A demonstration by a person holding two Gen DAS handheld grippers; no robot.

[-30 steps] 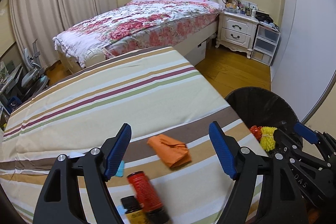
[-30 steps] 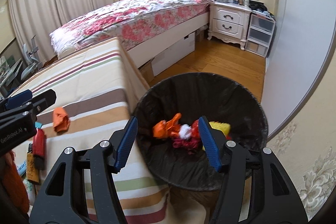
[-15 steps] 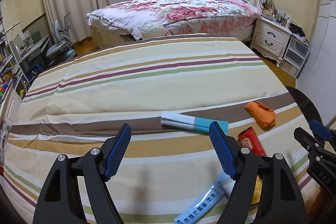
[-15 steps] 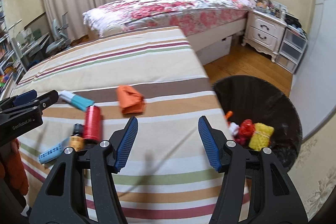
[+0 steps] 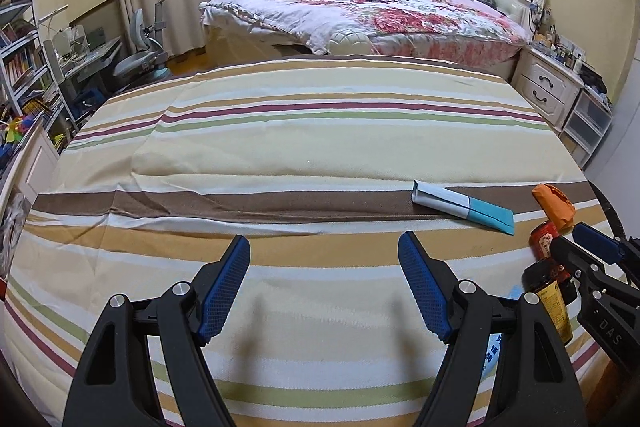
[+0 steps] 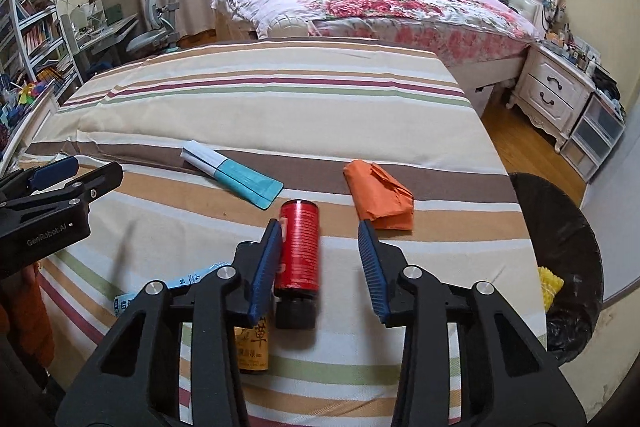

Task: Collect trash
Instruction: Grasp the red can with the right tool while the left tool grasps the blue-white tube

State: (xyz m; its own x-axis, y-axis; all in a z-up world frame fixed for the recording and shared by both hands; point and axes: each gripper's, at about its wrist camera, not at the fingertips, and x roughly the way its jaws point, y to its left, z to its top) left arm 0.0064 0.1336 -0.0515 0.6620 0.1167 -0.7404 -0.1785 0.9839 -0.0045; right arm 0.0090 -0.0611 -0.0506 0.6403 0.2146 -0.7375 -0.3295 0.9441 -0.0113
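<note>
Reading "GenRobot.AI" on the left gripper (image 6: 60,183) is easy — its jaws stand wide apart over bare striped bedspread (image 5: 300,147). Beyond lies a floral bed (image 6: 380,3). The right gripper (image 6: 320,259) has just been closing; the red can (image 6: 299,243) lies between its jaws, unclamped, near the orange wrapper (image 6: 378,201).

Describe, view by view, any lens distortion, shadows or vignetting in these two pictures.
Left wrist view: fisheye bows the striped cloth; dark corners; soft gripper shadows on the cloth. Right wrist view: same bowing and dark corners; the red can is sharp, with a faint streaky shadow at left.
</note>
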